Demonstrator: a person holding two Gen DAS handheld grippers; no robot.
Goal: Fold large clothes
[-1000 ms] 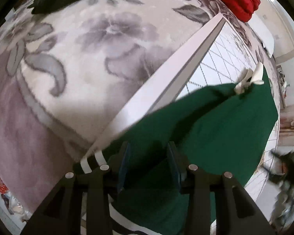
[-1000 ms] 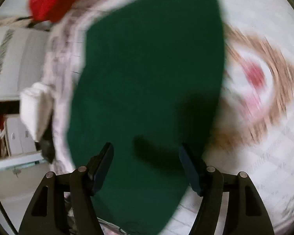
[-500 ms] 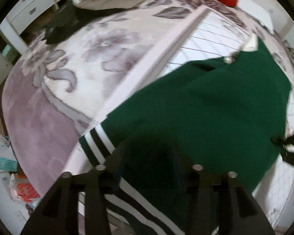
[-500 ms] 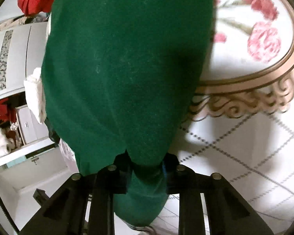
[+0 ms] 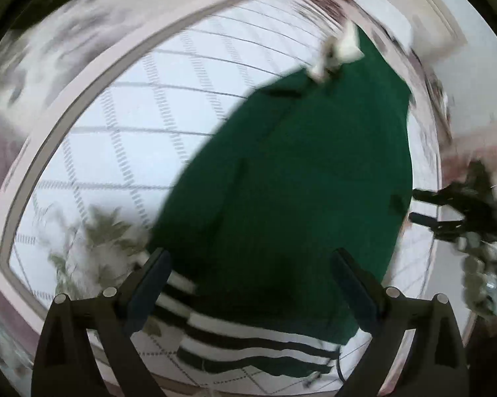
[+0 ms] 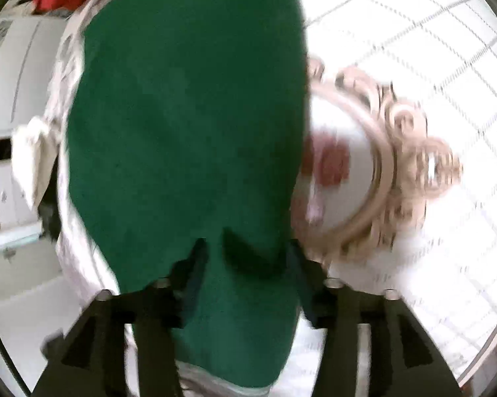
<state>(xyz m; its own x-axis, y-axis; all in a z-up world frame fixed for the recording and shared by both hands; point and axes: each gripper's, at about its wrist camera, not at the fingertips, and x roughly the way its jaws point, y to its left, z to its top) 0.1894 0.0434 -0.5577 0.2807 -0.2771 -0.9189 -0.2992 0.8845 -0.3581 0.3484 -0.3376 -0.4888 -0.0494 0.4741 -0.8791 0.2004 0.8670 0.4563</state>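
Between the left gripper's (image 5: 250, 284) wide fingers lies the green garment (image 5: 298, 172), ungripped. The right gripper's (image 6: 245, 264) fingers straddle its fabric; their grip is unclear.

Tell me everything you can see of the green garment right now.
The green garment is dark, soft-looking knit with a black-and-white striped band at its near edge and a white tag at the far end. It lies spread on the quilted bedcover. The left gripper is open above the band; the right gripper straddles a fold, grip unclear through blur.

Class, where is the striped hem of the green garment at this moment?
In the left wrist view the striped hem lies at the bottom centre, on the white checked cover, just below the open left tongs.
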